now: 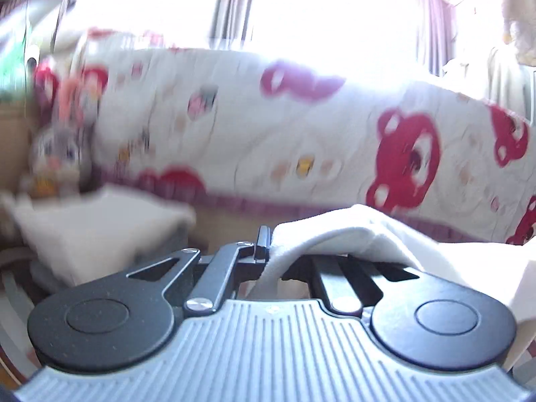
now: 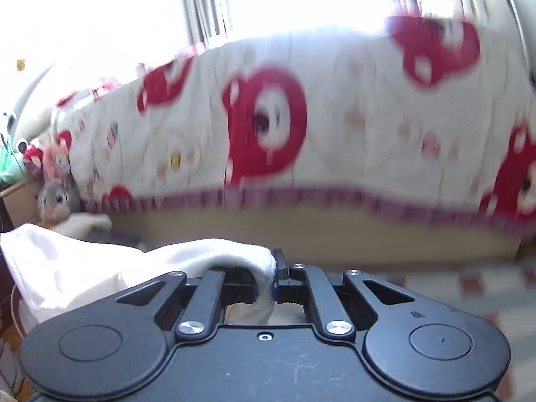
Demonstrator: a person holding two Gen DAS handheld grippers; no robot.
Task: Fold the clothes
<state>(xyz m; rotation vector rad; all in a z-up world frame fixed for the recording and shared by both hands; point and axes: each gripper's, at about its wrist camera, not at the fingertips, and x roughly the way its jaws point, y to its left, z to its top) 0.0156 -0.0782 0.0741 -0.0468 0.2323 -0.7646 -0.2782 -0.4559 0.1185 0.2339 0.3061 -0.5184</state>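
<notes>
A white fleecy garment (image 1: 335, 234) is held up in the air between both grippers. In the left wrist view my left gripper (image 1: 268, 251) is shut on one edge of the white garment, and the cloth drapes over its right finger and runs off to the right. In the right wrist view my right gripper (image 2: 275, 268) is shut on another edge of the white garment (image 2: 217, 254), which hangs away to the left. Both views are blurred by motion.
A bed with a white quilt printed with red bears (image 1: 268, 127) (image 2: 301, 124) fills the background, with a wooden side board (image 2: 301, 231) below it. Plush toys (image 2: 55, 194) sit at the left. A folded white pile (image 1: 100, 231) lies at left. Bright curtained windows stand behind.
</notes>
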